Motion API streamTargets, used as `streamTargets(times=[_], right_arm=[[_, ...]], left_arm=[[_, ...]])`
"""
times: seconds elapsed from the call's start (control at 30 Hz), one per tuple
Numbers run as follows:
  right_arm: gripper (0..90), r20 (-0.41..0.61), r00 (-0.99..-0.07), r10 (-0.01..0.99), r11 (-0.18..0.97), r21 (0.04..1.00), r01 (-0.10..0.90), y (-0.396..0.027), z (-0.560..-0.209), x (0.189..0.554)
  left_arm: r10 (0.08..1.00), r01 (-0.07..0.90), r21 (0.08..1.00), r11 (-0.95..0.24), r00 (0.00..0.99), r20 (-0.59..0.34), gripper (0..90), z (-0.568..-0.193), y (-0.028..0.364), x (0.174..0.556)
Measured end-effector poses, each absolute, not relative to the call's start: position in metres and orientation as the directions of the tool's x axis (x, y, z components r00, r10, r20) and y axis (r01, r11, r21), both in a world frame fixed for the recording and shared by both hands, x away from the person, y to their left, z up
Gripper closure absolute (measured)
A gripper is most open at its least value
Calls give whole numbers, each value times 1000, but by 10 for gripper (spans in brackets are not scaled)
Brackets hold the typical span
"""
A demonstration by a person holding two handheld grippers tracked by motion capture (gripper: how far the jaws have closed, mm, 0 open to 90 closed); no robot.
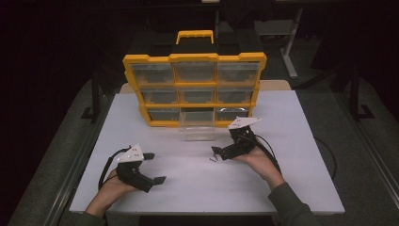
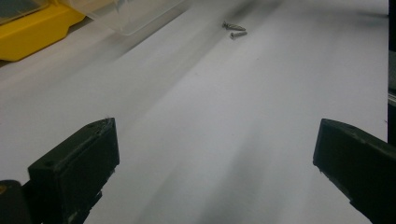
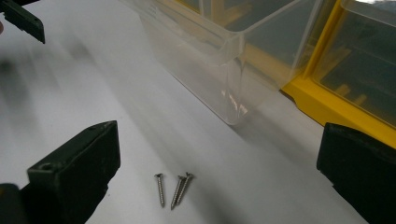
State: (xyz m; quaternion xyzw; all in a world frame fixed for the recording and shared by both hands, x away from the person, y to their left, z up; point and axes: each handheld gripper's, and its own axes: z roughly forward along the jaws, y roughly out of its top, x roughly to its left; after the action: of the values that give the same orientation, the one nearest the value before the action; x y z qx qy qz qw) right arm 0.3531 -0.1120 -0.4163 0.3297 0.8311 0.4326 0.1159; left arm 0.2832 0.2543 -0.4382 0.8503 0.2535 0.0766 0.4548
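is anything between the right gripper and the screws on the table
Nothing visible. The right gripper is open, and the screws lie on bare table just ahead between its jaws. The clear drawer sits beyond them, not in the path.

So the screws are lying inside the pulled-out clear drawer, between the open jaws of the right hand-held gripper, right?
Not inside it. The screws lie on the white table, in front of the clear drawer, as the right gripper view shows. They do sit between the open jaws of the right hand-held gripper.
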Motion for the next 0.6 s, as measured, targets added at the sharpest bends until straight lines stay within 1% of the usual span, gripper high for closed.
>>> streamTargets(times=[0.3, 0.43, 0.53, 0.6], right_arm=[[0, 91, -758, 646, 431, 776, 460, -104, -421, 360], [70, 78, -757, 649, 449, 763, 464, -102, -422, 359], [138, 95, -751, 654, 450, 749, 486, -102, -422, 359], [164, 100, -752, 651, 458, 738, 495, -102, -423, 360]], left_arm=[[500, 355, 815, -458, 861, -94, 3, -438, 254, 283], [500, 354, 814, -461, 861, -91, 3, -438, 254, 283], [501, 354, 814, -461, 861, -91, 3, -439, 254, 283], [501, 354, 814, -461, 861, -91, 3, -439, 254, 283]])
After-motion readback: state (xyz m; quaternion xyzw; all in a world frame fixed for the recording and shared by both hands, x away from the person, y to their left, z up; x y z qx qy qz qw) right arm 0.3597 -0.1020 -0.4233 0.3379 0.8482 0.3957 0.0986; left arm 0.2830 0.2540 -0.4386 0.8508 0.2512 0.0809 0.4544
